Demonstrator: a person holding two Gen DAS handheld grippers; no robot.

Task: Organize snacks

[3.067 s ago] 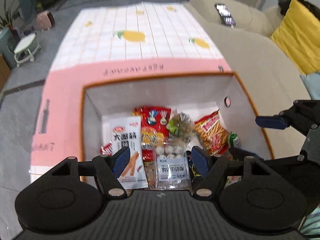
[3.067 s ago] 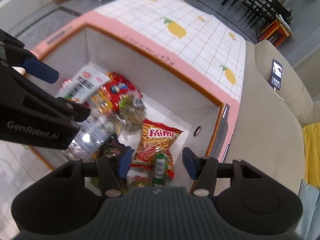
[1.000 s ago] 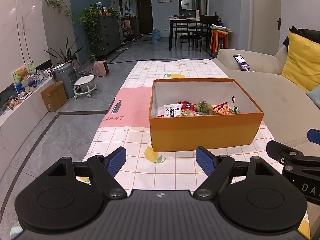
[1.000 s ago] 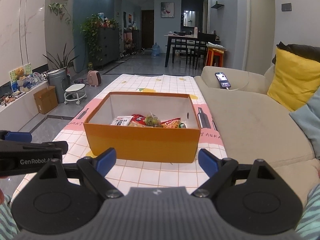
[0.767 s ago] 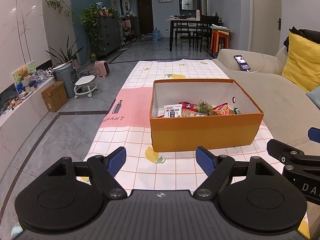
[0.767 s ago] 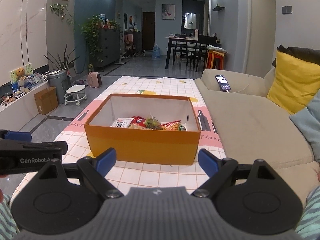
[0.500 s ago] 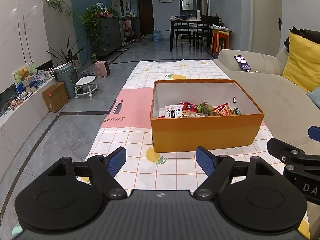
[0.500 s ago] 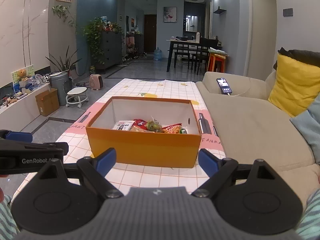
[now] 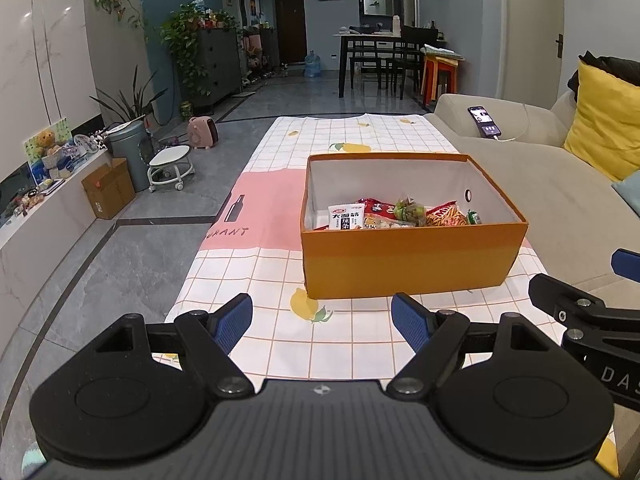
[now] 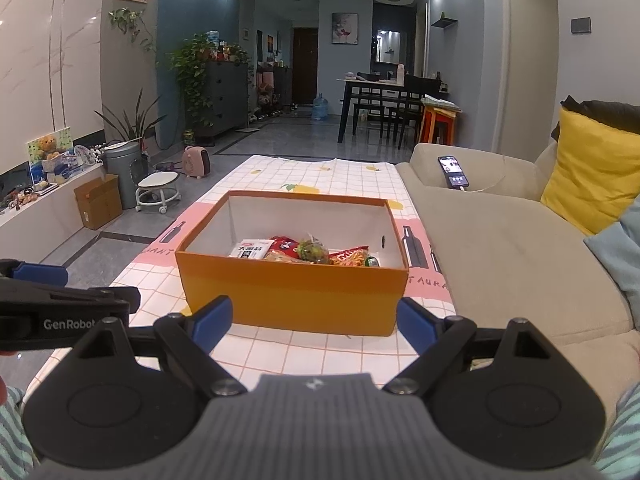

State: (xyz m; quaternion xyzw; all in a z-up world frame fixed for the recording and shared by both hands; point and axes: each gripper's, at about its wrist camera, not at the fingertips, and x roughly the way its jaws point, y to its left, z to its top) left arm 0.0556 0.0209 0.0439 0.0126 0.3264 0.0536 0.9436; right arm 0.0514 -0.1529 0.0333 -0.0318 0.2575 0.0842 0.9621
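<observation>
**Snacks gathered in the orange box**

Snacks point(image 9: 394, 216) lie together inside the open orange box point(image 9: 412, 258), which stands on the checked cloth point(image 9: 340, 336) of the desk, just beside the beige sofa point(image 9: 560, 200). The left hand-held gripper point(image 9: 322, 322) and the right hand-held gripper point(image 10: 314, 322) both hover short of the box, fingers spread wide, gripping nothing. A phone point(image 10: 453, 172) rests on the sofa arm.
</observation>
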